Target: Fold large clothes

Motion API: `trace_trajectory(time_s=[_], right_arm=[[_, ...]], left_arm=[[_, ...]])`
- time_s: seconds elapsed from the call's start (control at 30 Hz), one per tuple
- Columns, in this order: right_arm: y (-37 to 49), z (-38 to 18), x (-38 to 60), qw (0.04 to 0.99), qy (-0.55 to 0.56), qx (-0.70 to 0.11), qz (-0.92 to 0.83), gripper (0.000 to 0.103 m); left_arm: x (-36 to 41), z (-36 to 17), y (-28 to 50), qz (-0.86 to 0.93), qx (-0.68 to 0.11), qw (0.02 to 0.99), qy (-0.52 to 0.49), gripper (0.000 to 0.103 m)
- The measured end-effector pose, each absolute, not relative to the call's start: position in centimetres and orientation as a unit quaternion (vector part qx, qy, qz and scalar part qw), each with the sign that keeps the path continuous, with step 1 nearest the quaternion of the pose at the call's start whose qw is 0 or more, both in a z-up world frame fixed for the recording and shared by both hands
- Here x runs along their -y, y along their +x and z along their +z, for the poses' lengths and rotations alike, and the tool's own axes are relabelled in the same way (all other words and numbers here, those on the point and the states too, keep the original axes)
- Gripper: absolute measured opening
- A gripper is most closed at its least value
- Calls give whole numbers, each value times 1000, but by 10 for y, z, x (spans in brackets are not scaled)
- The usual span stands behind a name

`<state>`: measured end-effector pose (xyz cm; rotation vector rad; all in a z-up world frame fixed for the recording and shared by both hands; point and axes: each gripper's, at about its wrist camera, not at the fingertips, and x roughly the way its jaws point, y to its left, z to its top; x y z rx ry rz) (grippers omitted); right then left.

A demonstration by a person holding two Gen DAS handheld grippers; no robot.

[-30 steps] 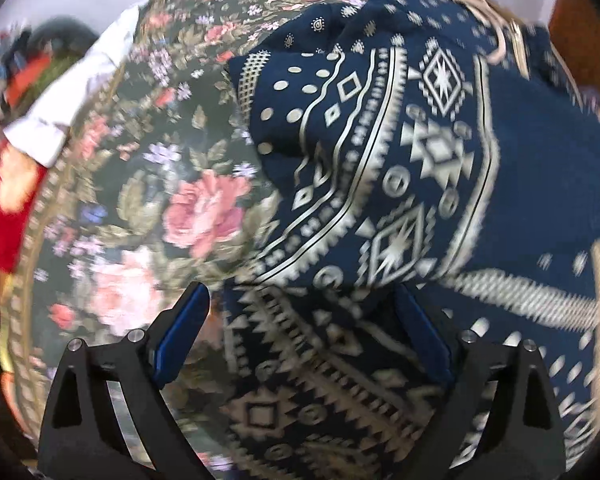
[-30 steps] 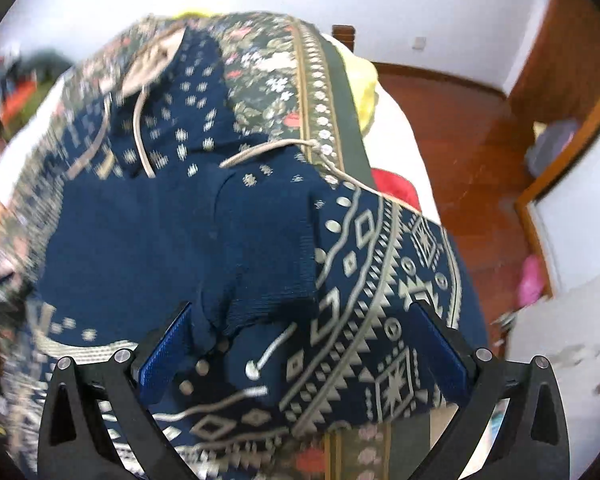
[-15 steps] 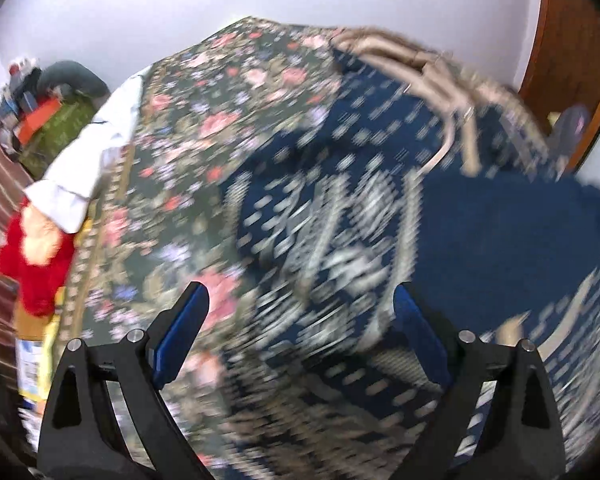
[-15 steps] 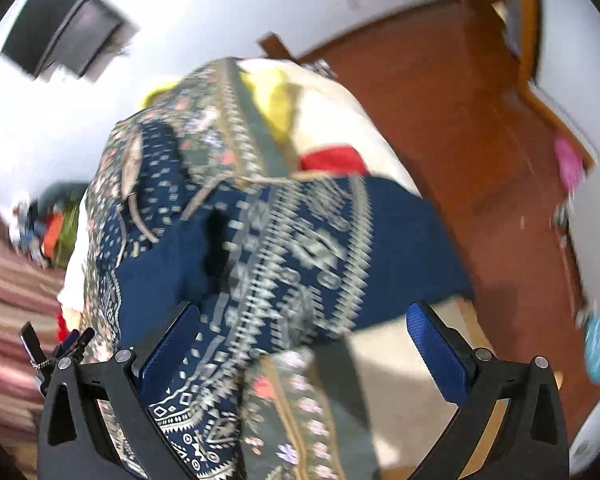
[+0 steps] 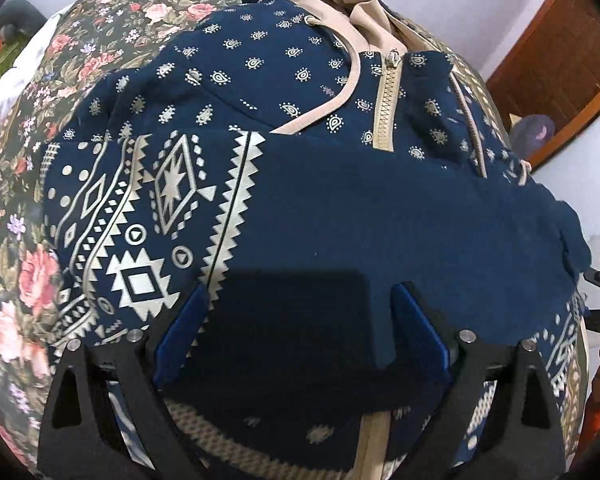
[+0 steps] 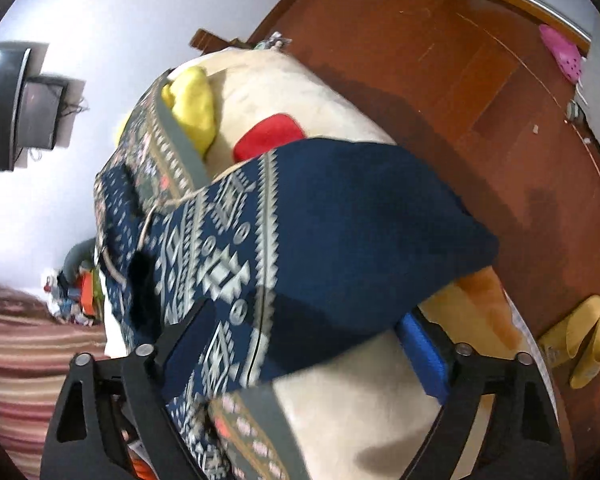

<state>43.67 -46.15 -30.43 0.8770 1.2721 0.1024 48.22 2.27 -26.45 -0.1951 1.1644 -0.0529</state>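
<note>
**Sleeve laid across, both tongs over the hoodie**

The left gripper [image 5: 300, 328] stands wide, gripping nothing, above the folded plain-navy sleeve. The right gripper [image 6: 304, 340], jaws just narrowing yet apart, straddles the hoodie [image 5: 320, 200]'s near-right edge, nearer the next fold. The patterned navy hoodie lies zip-up along the floral bedspread [image 5: 28, 264], hood far.

Sleeve [image 5: 380, 216] now folded across hoodie [image 5: 300, 60].

1 navy hoodie [image 5: 340, 208], 1 floral blanket [image 5: 32, 168], 2 yellow slippers [image 6: 580, 340], 1 pink slipper [image 6: 562, 54], 1 red cushion [image 6: 272, 136].
</note>
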Motion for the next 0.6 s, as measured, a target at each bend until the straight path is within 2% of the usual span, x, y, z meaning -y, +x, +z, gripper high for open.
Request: trace_trajectory(time_s=[0.07, 0.1, 0.17, 0.3, 0.37, 0.4, 0.6], right_arm=[[445, -310, 462, 721, 389, -573, 36, 75], [449, -312, 461, 726, 380, -573, 26, 67], [455, -315, 460, 733, 367, -572, 21, 61], [459, -303, 452, 775, 304, -554, 10, 41], [458, -294, 449, 791, 282, -543, 2, 26], [458, -289, 449, 797, 280, -535, 6, 12], [460, -239, 436, 829, 274, -487, 31, 8]], left_arm=[[-21, -266, 484, -23, -543, 834, -96, 97], [-20, -267, 485, -23, -543, 834, -97, 98], [-18, -270, 488, -22, -541, 835, -96, 99], [-15, -269, 487, -22, -534, 841, -84, 99], [-17, -269, 488, -23, -535, 840, -88, 99], [-18, -268, 486, -23, -535, 840, -89, 99], [-19, -256, 477, -19, -535, 842, -67, 90]])
